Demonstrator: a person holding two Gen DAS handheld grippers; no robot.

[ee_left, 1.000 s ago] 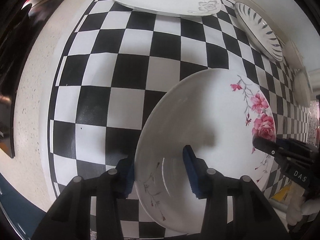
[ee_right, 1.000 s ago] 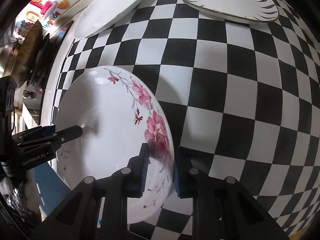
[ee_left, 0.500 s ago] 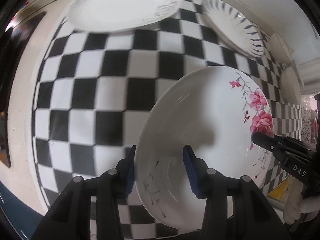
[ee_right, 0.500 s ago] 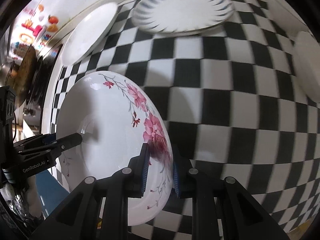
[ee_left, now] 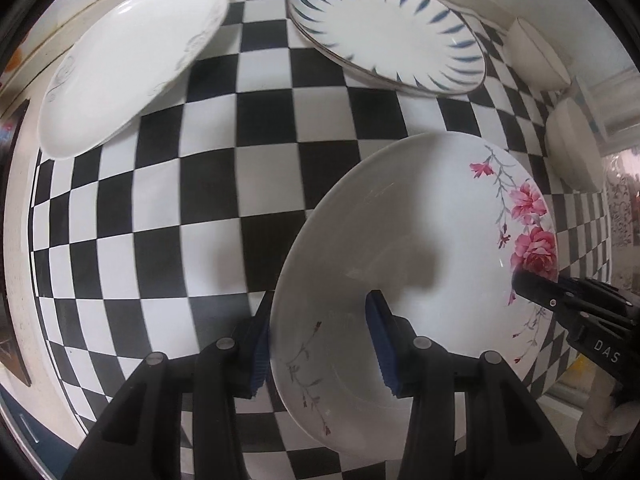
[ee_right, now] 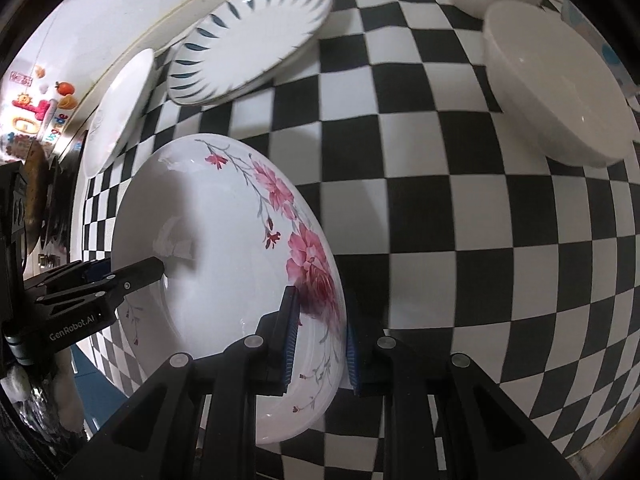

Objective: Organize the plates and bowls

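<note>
Rose-patterned plate (ee_left: 420,240) hangs above the checkered desk (ee_left: 200,200), carried at two opposite edges and tilted a little, its floral side toward the right tool. The left tool (ee_left: 318,344) has its blue pads either side of the plain rim, closed down onto it, one pad inside the well and one under the lip. The right tool (ee_right: 318,336) pinches the rim right at the big rose, its fingers nearly together with only the plate's edge between them.

Ahead, near the wall, sit a blue-striped plate (ee_left: 388,28) and, to its left, an oval white plate (ee_left: 132,60); two white bowls (ee_right: 556,92) stand well apart on the right side. Judging from the task, the carried plate is probably headed for a stack with one of those plates, the striped one being the likelier match in shape.

To do this well, keep both grips equally firm and move the two tools together, so the rim is not twisted or pulled apart. Level the plate before lowering, centre it over the target, and set it down gently so ceramic does not knock ceramic. Release only once the weight rests fully below, then draw each tool straight outward along the desk.
</note>
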